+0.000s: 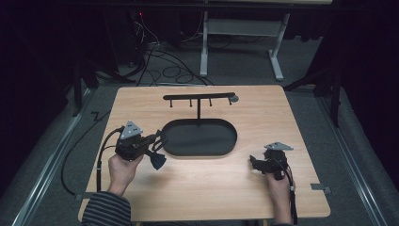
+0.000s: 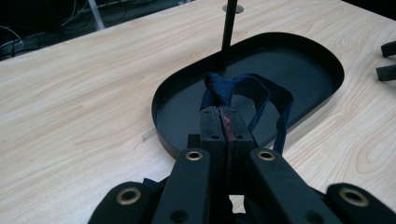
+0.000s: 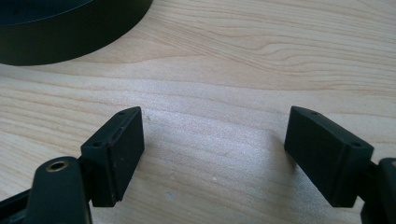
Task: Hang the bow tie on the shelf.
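Note:
My left gripper [image 1: 161,139] [image 2: 223,115] is shut on a dark blue fabric strap [image 2: 259,91], which loops out past the jaw tips over the near rim of a black oval tray [image 1: 228,143] [image 2: 322,56]. Part of the blue strap [image 1: 157,161] hangs below the gripper. A thin black post [image 2: 227,32] rises from the tray to a T-shaped rack bar [image 1: 188,97] with small hooks. My right gripper [image 1: 254,163] [image 3: 212,140] rests low on the table at the tray's right, open, with bare wood between its jaws.
The light wooden table [image 1: 263,113] stands on grey carpet, with cables and a white desk frame [image 1: 204,42] behind it. The tray's wall [image 3: 70,42] lies just ahead-left of the right gripper. Bare wood stretches along the front of the table.

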